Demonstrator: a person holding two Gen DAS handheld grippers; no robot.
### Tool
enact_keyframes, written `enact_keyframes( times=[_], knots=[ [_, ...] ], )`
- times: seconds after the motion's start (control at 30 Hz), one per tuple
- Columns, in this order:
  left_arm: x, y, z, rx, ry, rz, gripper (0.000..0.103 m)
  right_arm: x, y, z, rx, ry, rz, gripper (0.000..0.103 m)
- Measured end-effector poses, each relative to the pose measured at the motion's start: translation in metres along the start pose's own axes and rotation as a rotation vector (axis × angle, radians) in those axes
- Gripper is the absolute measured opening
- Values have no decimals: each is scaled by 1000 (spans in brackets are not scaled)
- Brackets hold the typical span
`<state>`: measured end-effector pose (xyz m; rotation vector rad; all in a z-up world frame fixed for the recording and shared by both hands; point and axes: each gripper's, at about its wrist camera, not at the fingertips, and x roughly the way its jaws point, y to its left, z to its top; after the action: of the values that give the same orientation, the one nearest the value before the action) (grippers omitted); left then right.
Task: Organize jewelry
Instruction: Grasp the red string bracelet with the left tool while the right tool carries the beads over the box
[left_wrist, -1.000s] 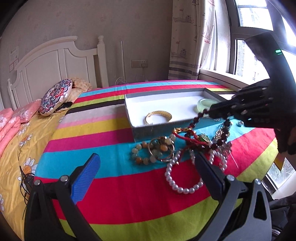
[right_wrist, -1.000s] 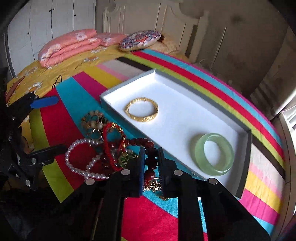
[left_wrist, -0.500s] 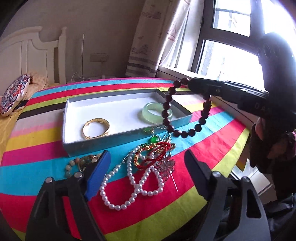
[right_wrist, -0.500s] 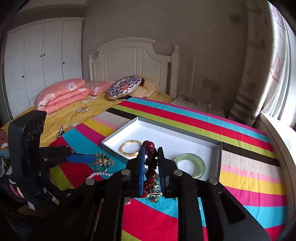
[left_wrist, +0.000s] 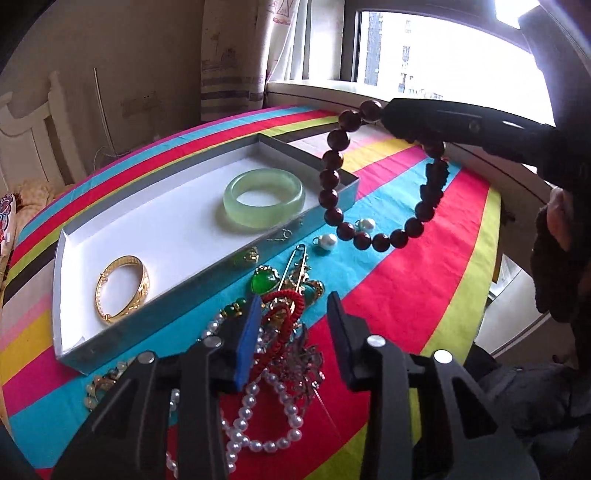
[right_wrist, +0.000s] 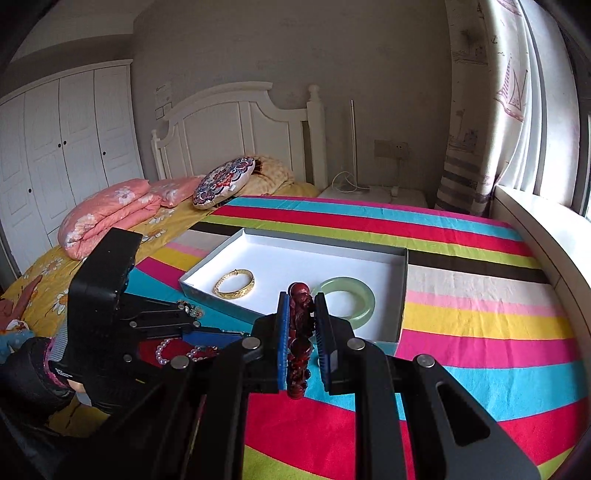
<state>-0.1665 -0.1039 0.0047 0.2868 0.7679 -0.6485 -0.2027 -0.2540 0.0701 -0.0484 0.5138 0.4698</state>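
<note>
My right gripper (right_wrist: 300, 301) is shut on a dark red bead bracelet (right_wrist: 300, 332), which hangs in the air beside the box's near right corner in the left wrist view (left_wrist: 334, 177). The white shallow box (left_wrist: 70, 236) holds a gold bangle (left_wrist: 123, 288) and a green jade bangle (left_wrist: 264, 201). My left gripper (left_wrist: 293, 306) is open, low over a tangled jewelry pile (left_wrist: 284, 321) with a red cord bracelet, a green stone piece and a pearl strand (left_wrist: 258, 417). In the right wrist view the box (right_wrist: 402, 288) lies ahead with both bangles (right_wrist: 236, 284) (right_wrist: 347, 299).
Two loose pearl earrings (left_wrist: 327, 242) lie on the striped bedspread (left_wrist: 406, 295) by the box. A beaded bracelet (left_wrist: 99, 384) lies at the left. Pillows (right_wrist: 221, 181), a pink quilt (right_wrist: 107, 214) and the headboard (right_wrist: 236, 125) are beyond. The window sill (left_wrist: 321, 88) runs along the right.
My right gripper has carried the bead bracelet higher and closer to the box. My left gripper has moved forward over the pile and its jaws have narrowed.
</note>
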Motion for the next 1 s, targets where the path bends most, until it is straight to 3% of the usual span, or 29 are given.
enact_keyframes(
  times=[0.17,0.27,0.43,0.7,1.0],
  knots=[
    [1,3,9,-1,28,16,9,2,-3,-4,16,6,11,18],
    [-10,26,15,-149,-11,-116,8,3,-3,-6,25,9,17,18],
    [-32,55,15,-275,-82,-174,6,2,-4,-7,41,2,25,18],
    [-73,68,33,-250,-171,-126,5,0,-1,3,37,-21,36,18],
    [-75,80,58,-240,-208,-74,5,23,5,25,18,-20,55,18]
  ],
)
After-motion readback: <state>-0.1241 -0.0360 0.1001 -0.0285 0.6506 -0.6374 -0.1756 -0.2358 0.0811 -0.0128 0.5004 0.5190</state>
